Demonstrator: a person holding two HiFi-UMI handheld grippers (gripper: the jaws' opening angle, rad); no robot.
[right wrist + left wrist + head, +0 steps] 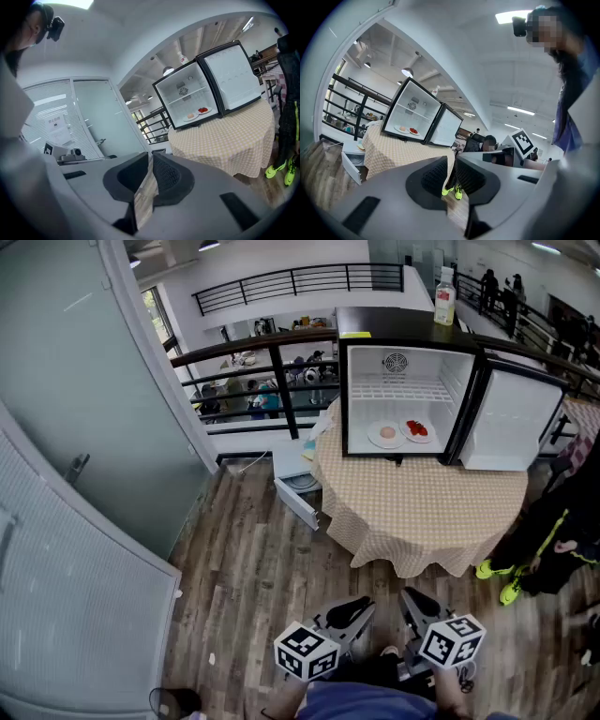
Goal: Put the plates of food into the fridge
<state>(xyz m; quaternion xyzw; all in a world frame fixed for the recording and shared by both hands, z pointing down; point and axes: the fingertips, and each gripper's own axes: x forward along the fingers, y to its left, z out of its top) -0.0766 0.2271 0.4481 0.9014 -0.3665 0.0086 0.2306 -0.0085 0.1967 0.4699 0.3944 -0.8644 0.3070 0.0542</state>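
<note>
Left gripper, right gripper — both slightly open, empty; pale-food plate, red-food plate — two, inside one fridge.

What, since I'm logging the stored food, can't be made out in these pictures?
- Food on the two white plates in the small black fridge: too small, every view.
- Label on the pale plastic bottle atop it: too small, head view.
- Checked-cloth table's far edge: fridge hides it.
</note>
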